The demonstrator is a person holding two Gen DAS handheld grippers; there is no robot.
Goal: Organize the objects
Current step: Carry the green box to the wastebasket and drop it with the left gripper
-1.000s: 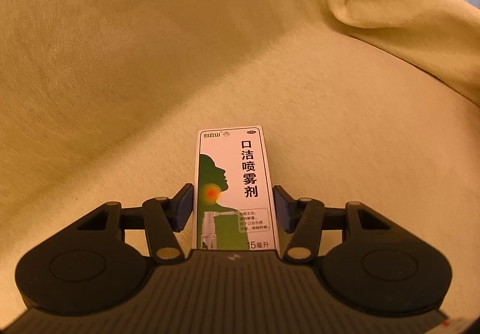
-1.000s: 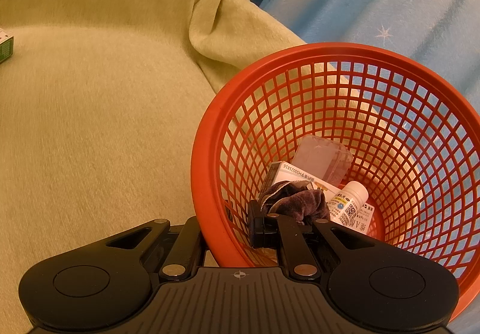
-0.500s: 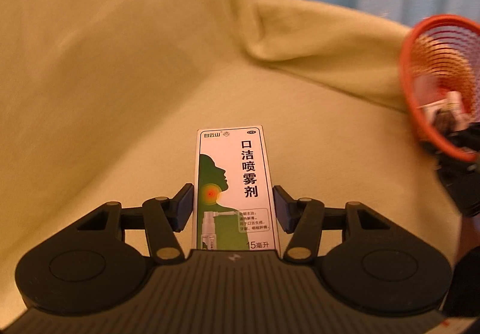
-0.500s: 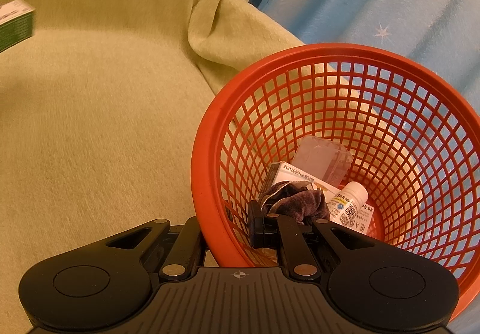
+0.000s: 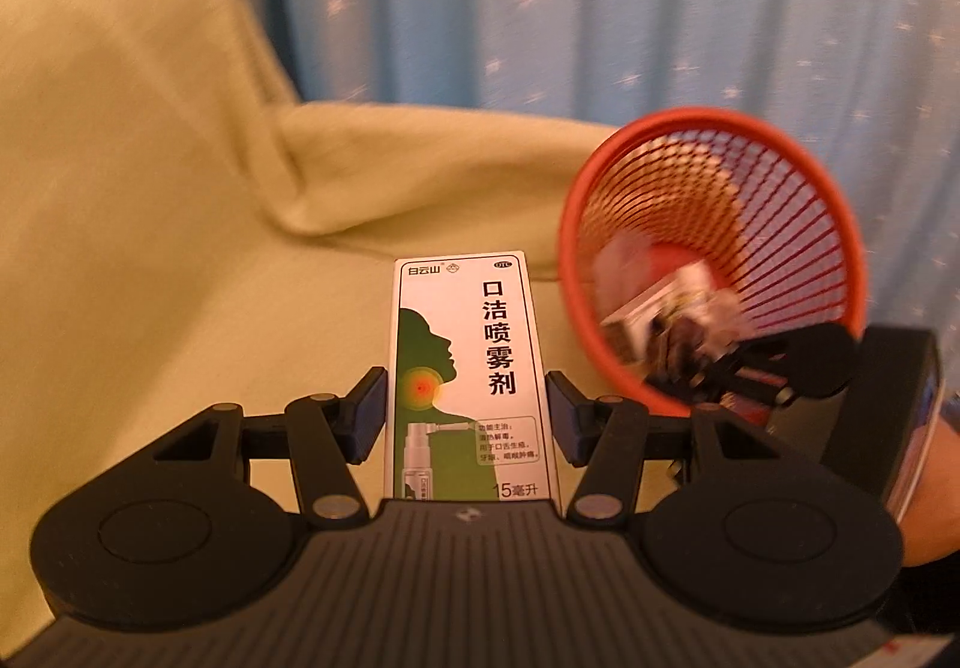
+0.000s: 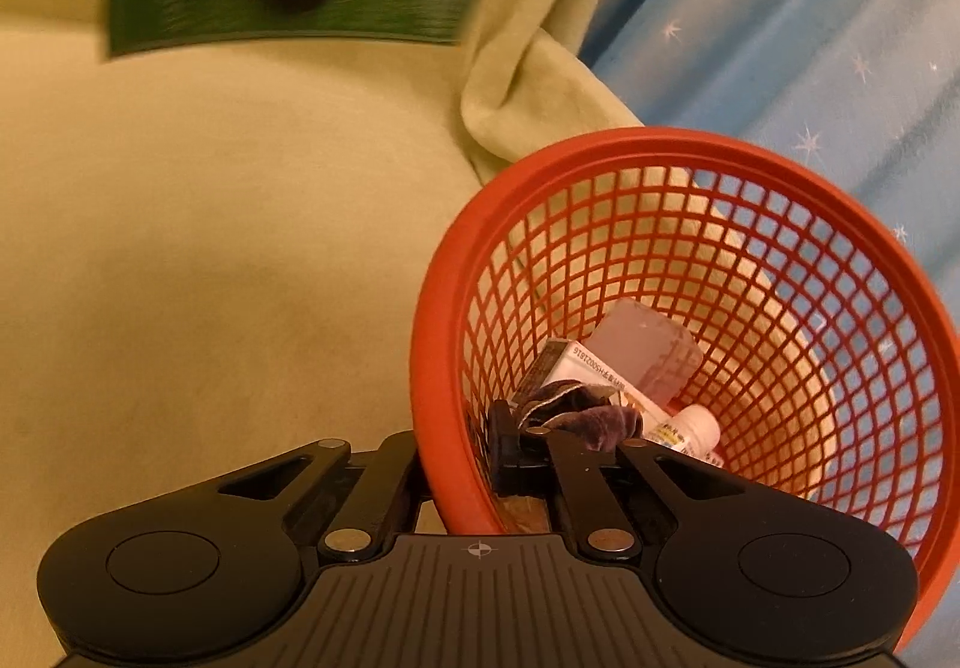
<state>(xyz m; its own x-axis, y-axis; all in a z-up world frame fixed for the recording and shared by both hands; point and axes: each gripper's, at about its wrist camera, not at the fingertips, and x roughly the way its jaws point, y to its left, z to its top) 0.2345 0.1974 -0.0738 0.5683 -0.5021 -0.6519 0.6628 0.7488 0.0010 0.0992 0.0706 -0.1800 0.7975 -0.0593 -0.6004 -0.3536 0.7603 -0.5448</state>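
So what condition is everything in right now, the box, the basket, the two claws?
Spray box: closed, gripped upright in the left gripper, off the sofa.
Orange basket: tilted, its rim clamped by the right gripper, which has just closed further on it.
Small white bottle: capped, lying in the basket.
White carton: closed, lying in the basket.
Dark cloth: crumpled, in the basket.

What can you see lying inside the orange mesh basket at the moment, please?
Inside the orange basket lie a white medicine box, a translucent pouch, a small white bottle and a dark crumpled cloth. These cover whatever is beneath.
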